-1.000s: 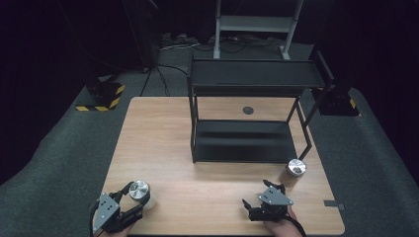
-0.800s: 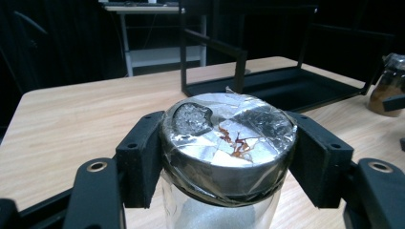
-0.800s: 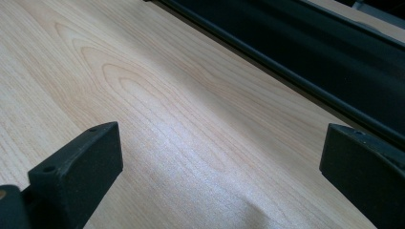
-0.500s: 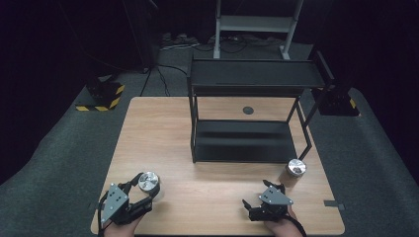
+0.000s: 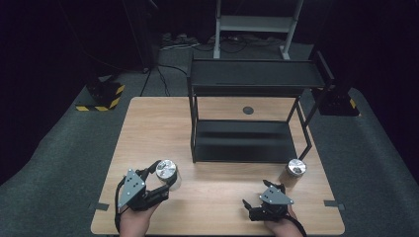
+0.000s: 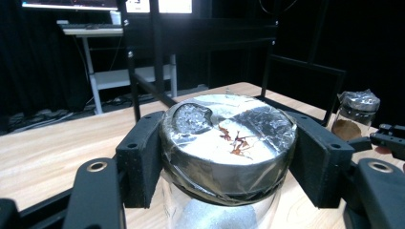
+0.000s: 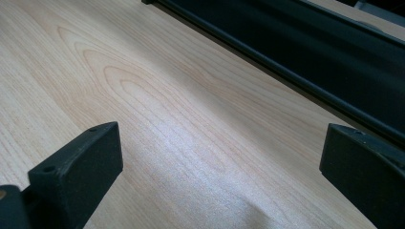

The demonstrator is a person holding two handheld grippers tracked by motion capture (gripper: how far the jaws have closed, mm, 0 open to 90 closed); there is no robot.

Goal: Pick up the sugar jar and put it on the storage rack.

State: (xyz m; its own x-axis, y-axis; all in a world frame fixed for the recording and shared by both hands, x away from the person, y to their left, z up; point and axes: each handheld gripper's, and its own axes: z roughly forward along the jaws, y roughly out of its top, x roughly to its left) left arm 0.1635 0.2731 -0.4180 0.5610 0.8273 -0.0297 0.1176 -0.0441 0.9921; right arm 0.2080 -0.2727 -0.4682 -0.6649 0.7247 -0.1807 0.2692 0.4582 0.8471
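Note:
A glass jar [image 5: 166,170] with a silver lid wrapped in clear film is at the table's front left. My left gripper [image 5: 165,178] is shut on it just under the lid. In the left gripper view the jar [image 6: 228,138] sits between both black pads [image 6: 143,157]. A second, similar jar [image 5: 295,169] stands by the front right leg of the black shelf; in the left gripper view this second jar [image 6: 356,114] is at the right. My right gripper [image 5: 258,196] rests near the front edge, jaws wide open over bare wood [image 7: 191,133].
A black two-tier metal shelf [image 5: 252,76] stands at the middle back of the wooden table [image 5: 148,128]; its lower tier edge [image 7: 296,43] runs just ahead of the right gripper. A small dark disc [image 5: 248,110] lies behind it. Dark floor surrounds the table.
My left gripper has carried the jar up and to the right, toward the shelf. The right gripper and the second jar have stayed put.

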